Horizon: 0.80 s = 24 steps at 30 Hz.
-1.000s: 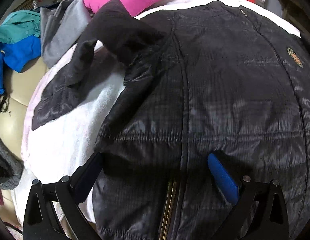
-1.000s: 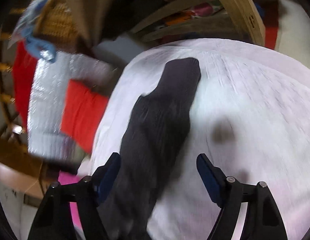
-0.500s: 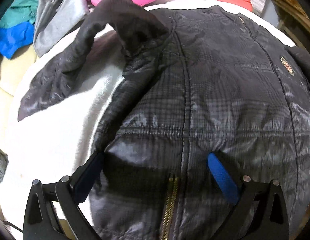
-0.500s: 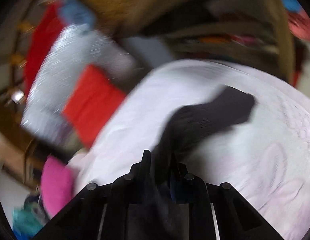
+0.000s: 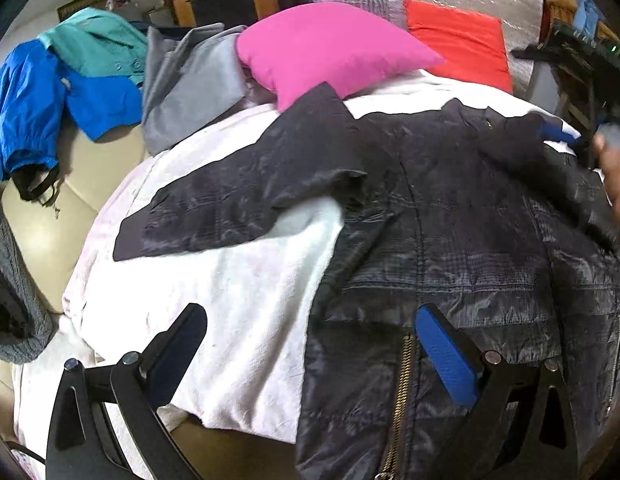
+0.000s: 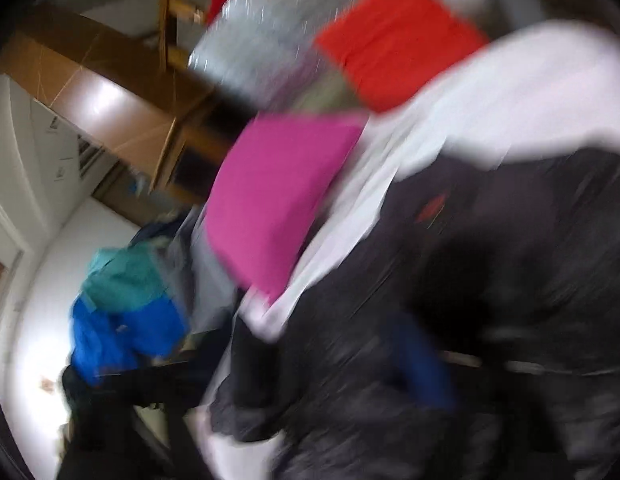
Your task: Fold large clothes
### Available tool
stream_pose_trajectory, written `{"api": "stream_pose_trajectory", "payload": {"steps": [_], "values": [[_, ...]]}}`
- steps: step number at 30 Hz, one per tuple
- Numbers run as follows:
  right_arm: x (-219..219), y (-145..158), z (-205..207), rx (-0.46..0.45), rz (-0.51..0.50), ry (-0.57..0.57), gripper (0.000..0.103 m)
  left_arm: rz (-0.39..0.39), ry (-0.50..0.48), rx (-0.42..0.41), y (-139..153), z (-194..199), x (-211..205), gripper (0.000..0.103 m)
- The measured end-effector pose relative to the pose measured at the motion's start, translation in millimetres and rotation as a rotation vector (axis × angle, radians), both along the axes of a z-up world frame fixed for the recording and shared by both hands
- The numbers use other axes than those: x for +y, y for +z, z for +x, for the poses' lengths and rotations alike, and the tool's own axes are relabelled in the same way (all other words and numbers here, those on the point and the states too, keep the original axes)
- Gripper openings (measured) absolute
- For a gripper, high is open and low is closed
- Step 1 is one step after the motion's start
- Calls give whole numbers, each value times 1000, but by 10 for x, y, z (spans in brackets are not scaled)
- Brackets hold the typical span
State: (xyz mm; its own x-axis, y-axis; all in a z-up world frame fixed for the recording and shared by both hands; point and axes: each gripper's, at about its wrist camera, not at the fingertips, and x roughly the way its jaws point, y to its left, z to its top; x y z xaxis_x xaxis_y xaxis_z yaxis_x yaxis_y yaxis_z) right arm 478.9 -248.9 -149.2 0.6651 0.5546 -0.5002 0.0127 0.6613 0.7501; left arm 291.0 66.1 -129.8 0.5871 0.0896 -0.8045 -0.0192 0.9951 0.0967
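The black jacket lies front-up, zipper toward the camera, on the white sheet covering the bed, its near hem hanging over the edge and one sleeve stretched flat to the side, probably spread this way so the sleeves can be turned in over the body. The left tongs hover released just above the hem, one finger over the sheet and the blue-padded one over the zipper, holding nothing; they seem parked there ready to steady the hem. The right tongs show in the left wrist view at the far shoulder, blue tip against the other sleeve, apparently carrying it across the chest; the right wrist view is too blurred to tell whether they are clenched. Half a second ago they were clamped on that sleeve out on the bare sheet, and they have since swung in over the jacket. The left camera has also pulled back and tilted up, bringing the pink pillow, red cushion and the blue and teal jacket fully into view.
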Motion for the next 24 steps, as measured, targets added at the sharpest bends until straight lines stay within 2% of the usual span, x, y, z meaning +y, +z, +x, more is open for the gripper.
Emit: {"api": "stream_pose_trajectory", "payload": {"steps": [2,5,6,7,8,12,15,17,19,21,24], "values": [[237,-119,10,32,-6,146,94,-17,12,-2,-19,13,68,103],[319,-271,-65,69,56,361,94,-49,29,-8,-62,123,78,103],[293,-284,-165,78,44,402,94,-64,27,-8,-80,184,58,103],[140,-288,-262,62,11,395,94,-78,21,-6,-115,257,12,103],[10,-275,-283,46,-3,371,94,-93,13,-8,-117,298,-43,103],[-983,-304,-579,-14,-17,112,94,-147,-48,-19,-103,605,-371,103],[-1848,-438,-751,48,-122,-207,94,-164,-102,22,-175,973,-695,103],[-2197,-571,-803,88,-173,-325,93,-162,-100,56,-271,1171,-828,103],[-2523,-757,-825,124,-166,-405,92,-179,-102,103,-420,1404,-988,103],[-2620,-895,-754,168,-164,-429,84,-162,-100,125,-550,1572,-1114,103],[-2604,-1110,-569,226,-239,-379,60,-80,-59,188,-839,1825,-1257,103]]}}
